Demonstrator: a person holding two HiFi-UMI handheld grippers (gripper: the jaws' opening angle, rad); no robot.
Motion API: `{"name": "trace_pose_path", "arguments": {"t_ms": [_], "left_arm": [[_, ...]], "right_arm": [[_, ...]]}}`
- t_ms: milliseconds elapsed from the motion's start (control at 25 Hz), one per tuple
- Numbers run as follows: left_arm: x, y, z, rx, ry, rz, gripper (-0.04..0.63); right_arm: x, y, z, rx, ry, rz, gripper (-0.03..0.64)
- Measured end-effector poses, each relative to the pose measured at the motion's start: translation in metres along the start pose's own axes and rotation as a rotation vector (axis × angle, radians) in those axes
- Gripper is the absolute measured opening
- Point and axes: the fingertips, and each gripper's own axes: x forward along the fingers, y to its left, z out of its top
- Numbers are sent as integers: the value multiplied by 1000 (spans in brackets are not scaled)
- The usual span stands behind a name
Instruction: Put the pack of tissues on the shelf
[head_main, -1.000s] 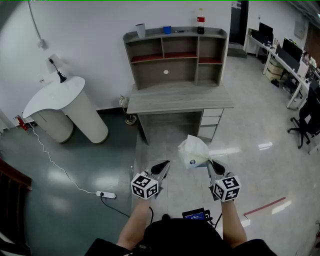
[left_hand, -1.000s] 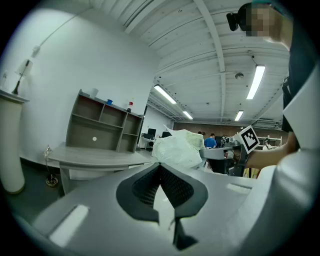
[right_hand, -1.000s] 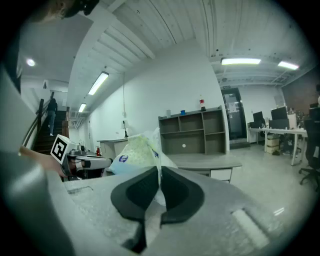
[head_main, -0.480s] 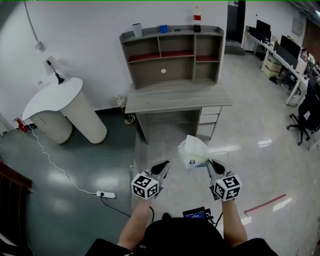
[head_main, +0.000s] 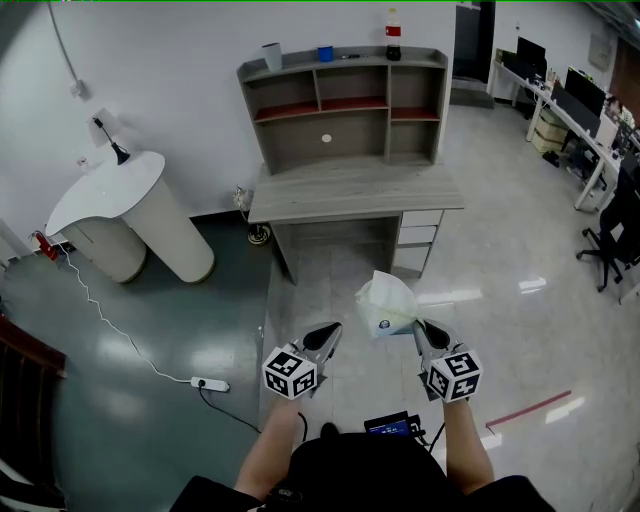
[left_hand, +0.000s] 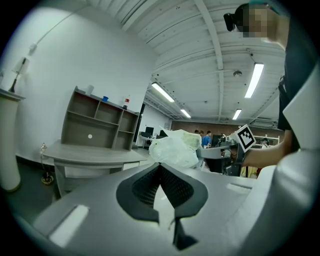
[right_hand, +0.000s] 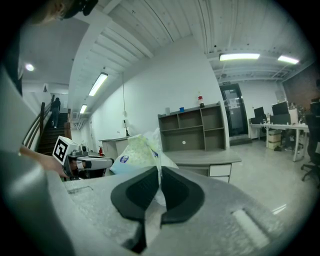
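Ahead, the shelf (head_main: 345, 100) stands on a grey desk (head_main: 350, 190) against the wall, with a grey cup (head_main: 272, 55), a blue cup (head_main: 326, 54) and a bottle (head_main: 393, 25) along its top. Tiled floor lies between desk and person. The right gripper (head_main: 420, 325) is clenched on the wrapper of the pack of tissues (head_main: 388, 305) — held in the air, well short of the desk. The left gripper (head_main: 333, 328), jaws together on nothing, hovers beside it. A white counter (head_main: 130, 220) and a power strip (head_main: 210, 384) lie leftward.
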Motion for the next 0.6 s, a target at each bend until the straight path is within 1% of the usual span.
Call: {"name": "trace_pose_path", "arguments": {"t_ms": [120,280,440,600], "left_arm": [[7,-5,0,-5,-1,5,0],[16,-12,0,21,4,33,0],[27,-20,5,47,-26,41,0],[34,-22,2,39,-44,66,0]], "right_arm": [[-1,-8,0,3,-1,13,11],[-4,-22,-1,4,-3,29,11],[-6,-39,0,4,-3,39,11],[-10,-51,-4,11,4,45,11]]}}
